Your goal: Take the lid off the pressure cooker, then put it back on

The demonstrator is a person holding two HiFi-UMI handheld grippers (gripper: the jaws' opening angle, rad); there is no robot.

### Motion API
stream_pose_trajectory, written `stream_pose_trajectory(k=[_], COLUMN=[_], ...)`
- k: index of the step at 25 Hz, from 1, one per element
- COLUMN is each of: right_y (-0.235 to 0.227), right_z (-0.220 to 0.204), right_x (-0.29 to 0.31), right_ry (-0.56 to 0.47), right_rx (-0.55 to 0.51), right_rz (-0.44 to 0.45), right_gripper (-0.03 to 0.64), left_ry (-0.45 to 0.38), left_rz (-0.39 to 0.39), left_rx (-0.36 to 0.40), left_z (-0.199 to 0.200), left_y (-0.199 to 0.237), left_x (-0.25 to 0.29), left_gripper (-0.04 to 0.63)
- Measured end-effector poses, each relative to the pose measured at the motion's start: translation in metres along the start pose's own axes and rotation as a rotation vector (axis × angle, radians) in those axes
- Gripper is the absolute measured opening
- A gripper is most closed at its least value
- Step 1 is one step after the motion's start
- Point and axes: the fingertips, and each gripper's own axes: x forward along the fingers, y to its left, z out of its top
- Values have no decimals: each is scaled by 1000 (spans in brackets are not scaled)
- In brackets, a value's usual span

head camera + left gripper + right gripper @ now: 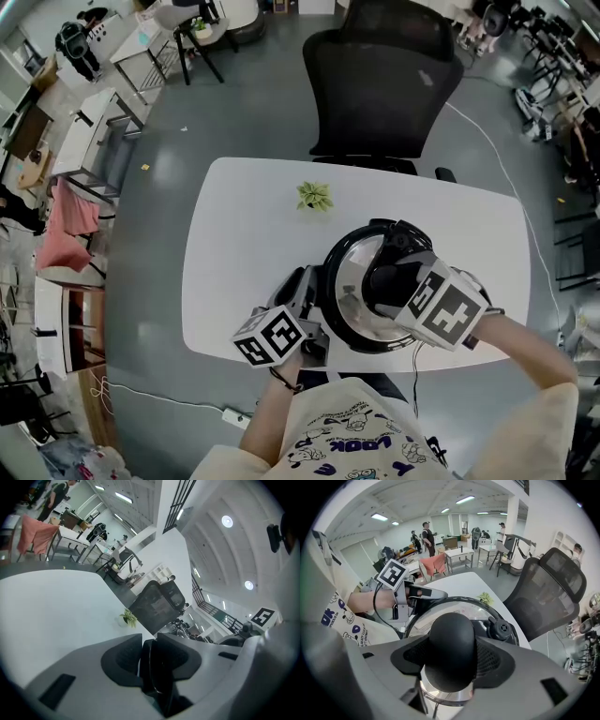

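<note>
right up close, the right hand-held gripper (452, 656) points steeply down. its 2 jaws stand wide and are clamped on the round black knob (452, 644) of the lid (352, 281), with a pad pressed to each side of it. the lid is shiny steel with a dark rim, and it sits on top of the pressure cooker (361, 345). the cooker stands at the near edge of the white counter (244, 234), just in front of the person's printed shirt (347, 441).

over on the other side, the left hand-held gripper (307, 292) comes in nearly level against the cooker's left flank. its jaws are drawn in narrow on the black side handle (157, 677), which fills the gap between the pads. so both are gripping, 1 up top and 1 at the side.

a black valve cap (503, 629) pokes up just beside the knob, on the lid's far side. further back on the counter, well apart from the cooker, sits 1 small green plant (314, 197). past the far edge stands a black mesh office chair (384, 84).
</note>
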Motion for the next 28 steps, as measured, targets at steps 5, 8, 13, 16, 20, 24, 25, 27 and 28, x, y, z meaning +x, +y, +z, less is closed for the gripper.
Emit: stream_pose_trajectory(k=[5,8,13,16,20,24,25,27,28], right_y=[1,3,6,8,11,12,12,12,12], right_z=[-1,-1,0,-1,-2,-5,-6,-6,-6], right_x=[1,0,0,0,1,0,0,0,0], right_ry=[6,17,34,43,63,81,81,80,80], right_rx=[-51,-106,-192,-272,-390,-470,-472,-469,-466], right_rz=[18,35,63,84,121,146,147,145,145], right_gripper=[301,301,301,301,301,302,304,304,304], left_ry=[1,3,2,3,1,-4,-5,-4,-4], left_rz=[-4,-8,-9,-9,-6,-4,-2,-1,-1], left_rx=[-4,-7,-10,-11,-9,-8,-6,-5,-4], left_z=[0,0,1,1,1,1,1,0,0], left_y=[1,0,0,1,1,0,-1,-1,-1], left_x=[1,0,-2,-1,-2,-1,-1,-1,-1], left_gripper=[110,110,110,110,110,110,110,110,110])
